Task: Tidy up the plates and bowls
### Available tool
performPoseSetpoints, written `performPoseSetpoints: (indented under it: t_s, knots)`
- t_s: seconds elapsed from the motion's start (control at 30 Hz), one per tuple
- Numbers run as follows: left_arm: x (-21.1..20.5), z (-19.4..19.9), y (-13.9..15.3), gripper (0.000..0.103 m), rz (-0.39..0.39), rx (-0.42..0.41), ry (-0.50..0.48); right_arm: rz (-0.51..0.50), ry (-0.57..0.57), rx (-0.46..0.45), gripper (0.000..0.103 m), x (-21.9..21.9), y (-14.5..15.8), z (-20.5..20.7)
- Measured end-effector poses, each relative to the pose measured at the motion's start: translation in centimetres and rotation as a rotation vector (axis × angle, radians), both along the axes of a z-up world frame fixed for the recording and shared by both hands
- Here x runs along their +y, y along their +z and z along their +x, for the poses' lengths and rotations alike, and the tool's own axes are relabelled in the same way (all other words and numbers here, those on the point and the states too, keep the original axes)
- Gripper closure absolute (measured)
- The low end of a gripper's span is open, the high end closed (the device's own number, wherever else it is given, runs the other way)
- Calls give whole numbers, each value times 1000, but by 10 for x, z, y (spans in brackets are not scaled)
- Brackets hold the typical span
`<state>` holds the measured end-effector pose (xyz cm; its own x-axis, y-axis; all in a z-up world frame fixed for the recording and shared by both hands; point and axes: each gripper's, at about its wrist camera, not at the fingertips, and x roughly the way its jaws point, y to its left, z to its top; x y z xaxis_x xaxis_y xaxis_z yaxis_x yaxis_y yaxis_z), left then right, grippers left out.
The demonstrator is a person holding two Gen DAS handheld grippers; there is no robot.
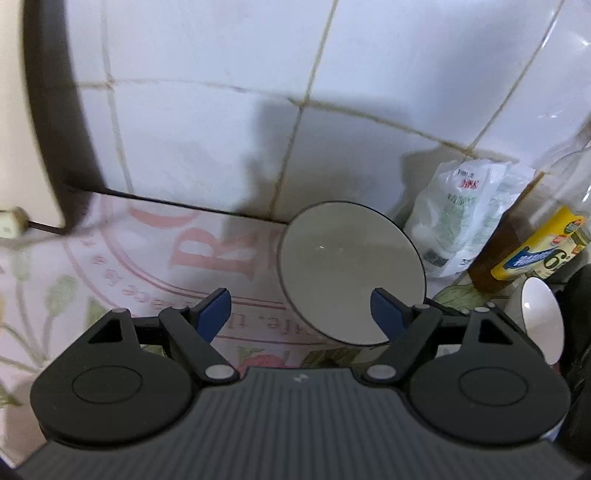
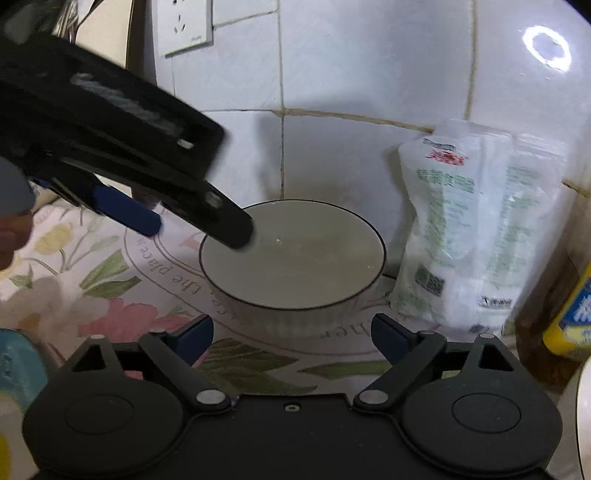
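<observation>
A white bowl with a thin dark rim (image 2: pixel 295 258) stands on the floral mat by the tiled wall; it also shows in the left wrist view (image 1: pixel 351 273), slightly right of centre. My left gripper (image 1: pixel 301 310) is open and empty, hovering just above and before the bowl's near-left rim. It also shows in the right wrist view (image 2: pixel 177 218), reaching in from the upper left over the bowl's left edge. My right gripper (image 2: pixel 291 332) is open and empty, just in front of the bowl. Part of another white dish (image 1: pixel 543 325) shows at the right edge.
A white salt bag (image 2: pixel 469 229) leans on the wall right of the bowl, next to a yellow-labelled bottle (image 1: pixel 543 243). A large dark-rimmed round object (image 1: pixel 55 122) stands at the left. A wall socket (image 2: pixel 184 26) is above. A blue item (image 2: pixel 18 369) lies at the lower left.
</observation>
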<state>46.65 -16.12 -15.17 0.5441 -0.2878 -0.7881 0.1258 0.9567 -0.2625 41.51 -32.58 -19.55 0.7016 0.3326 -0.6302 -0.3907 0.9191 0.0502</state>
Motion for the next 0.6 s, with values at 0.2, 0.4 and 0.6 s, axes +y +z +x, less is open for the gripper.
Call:
performPoseSetpoints:
  t_s: [0.2,0.4,0.6]
  knots:
    - [0,14,-18,53,-20,82,13,16,-4,-6,8,5,-7,14]
    - [-7,11,-27,72,-2,78,-15,44,-1,3,6,8,-14,24]
    - [-23,-2,-18,77,103,32,-85,84,-11,30,6,8,-14,21]
